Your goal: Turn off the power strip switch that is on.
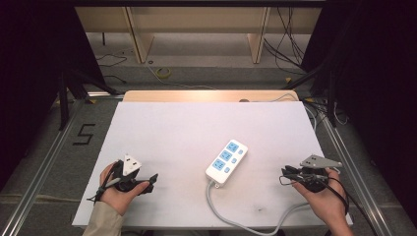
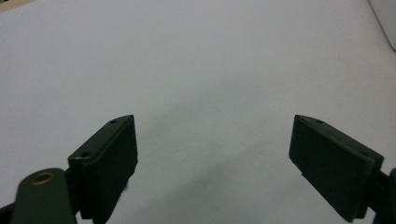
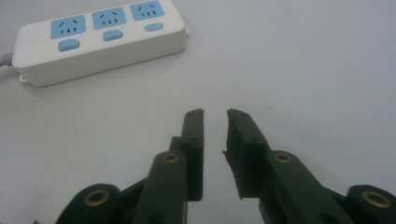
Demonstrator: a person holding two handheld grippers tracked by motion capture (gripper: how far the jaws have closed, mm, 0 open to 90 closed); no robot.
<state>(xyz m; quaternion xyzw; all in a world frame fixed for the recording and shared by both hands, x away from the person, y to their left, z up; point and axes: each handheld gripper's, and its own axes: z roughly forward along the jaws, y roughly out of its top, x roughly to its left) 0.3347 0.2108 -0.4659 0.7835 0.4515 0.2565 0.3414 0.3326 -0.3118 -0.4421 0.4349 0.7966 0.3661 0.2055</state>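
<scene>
One white power strip lies right of centre on the bench, its cable trailing toward the person. It looks rigid, light and smooth; grasp across its narrow sides. The left gripper gapes wide, empty; the right gripper is nearly closed, empty.

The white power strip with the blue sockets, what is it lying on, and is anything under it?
The white power strip with blue sockets lies flat on the white table top. Its grey cable trails off toward the near edge. Its own body covers whatever lies beneath it.

Power strip cut off by frame edge.
</scene>
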